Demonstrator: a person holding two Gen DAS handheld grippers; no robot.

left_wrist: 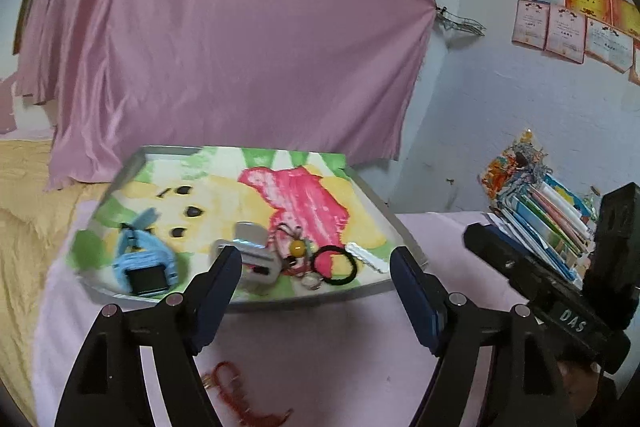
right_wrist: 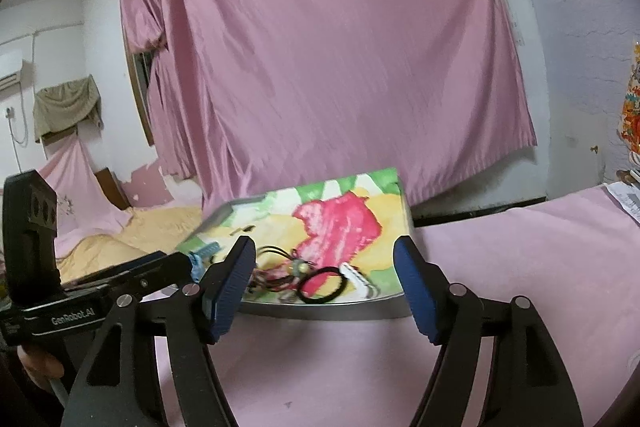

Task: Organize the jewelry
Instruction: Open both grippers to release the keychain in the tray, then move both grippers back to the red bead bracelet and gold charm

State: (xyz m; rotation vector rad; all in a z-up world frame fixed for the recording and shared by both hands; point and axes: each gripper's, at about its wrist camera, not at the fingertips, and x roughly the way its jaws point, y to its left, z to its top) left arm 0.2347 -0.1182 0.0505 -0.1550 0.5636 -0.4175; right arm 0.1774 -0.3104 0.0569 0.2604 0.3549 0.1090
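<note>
The left gripper (left_wrist: 316, 263) and right gripper (right_wrist: 324, 259) fill the lower frames, jaws spread and empty. A red beaded strand (left_wrist: 236, 391) lies on pink cloth at bottom, outside the tray (left_wrist: 384, 211) at mid-frame holding a black hair tie (left_wrist: 334, 265) and blue watch (left_wrist: 144, 267). The tangled pieces could drag together when lifted. Motion blur hides smaller items.

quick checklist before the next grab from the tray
1. Left gripper open and empty: ok.
2. Right gripper open and empty: ok.
3. Tray in front of both grippers: ok.
4. Black hair tie lying clear enough to pinch: ok.
5. Red string in the tray: not ok, it lies on the pink cloth outside it.
6. Cords near the yellow bead untangled: cannot tell.
</note>
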